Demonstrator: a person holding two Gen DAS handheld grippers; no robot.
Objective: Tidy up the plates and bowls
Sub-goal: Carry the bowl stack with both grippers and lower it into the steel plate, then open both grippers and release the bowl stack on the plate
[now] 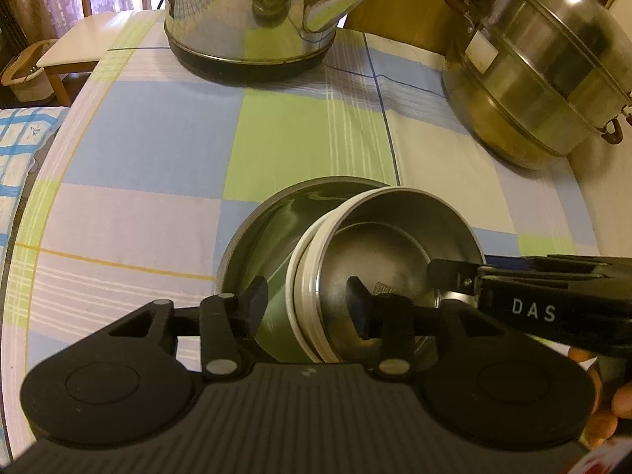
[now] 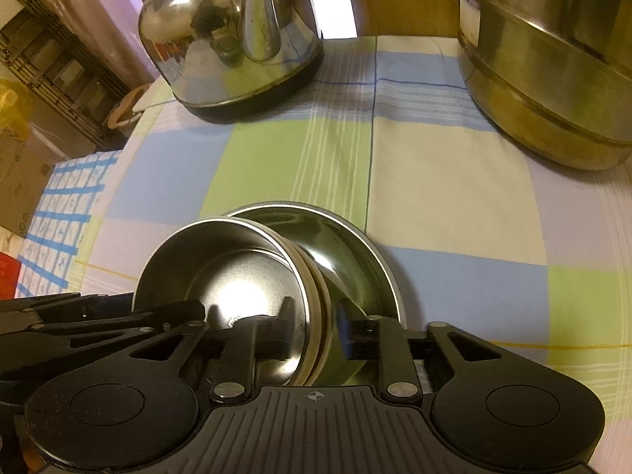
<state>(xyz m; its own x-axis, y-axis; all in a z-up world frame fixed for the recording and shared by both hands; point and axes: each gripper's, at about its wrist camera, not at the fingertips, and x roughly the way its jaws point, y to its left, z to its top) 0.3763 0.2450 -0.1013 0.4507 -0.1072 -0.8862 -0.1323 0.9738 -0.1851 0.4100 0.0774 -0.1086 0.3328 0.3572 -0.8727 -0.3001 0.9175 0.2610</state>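
Note:
A small steel bowl [image 1: 379,252] with a pale rim band tilts inside a larger steel bowl [image 1: 268,229] on the checked tablecloth. My left gripper [image 1: 308,308] straddles the small bowl's rim, one finger outside, one inside, with a gap either side. My right gripper [image 2: 316,328] straddles the opposite rim of the small bowl [image 2: 237,272], its pads close against the wall; the large bowl [image 2: 355,245] lies behind. The right gripper also shows in the left wrist view [image 1: 454,276].
A shiny steel kettle [image 1: 252,12] stands at the back of the table. A stacked steel steamer pot [image 1: 545,75] stands at the back right. A chair [image 1: 79,43] and a basket are beyond the table's left edge.

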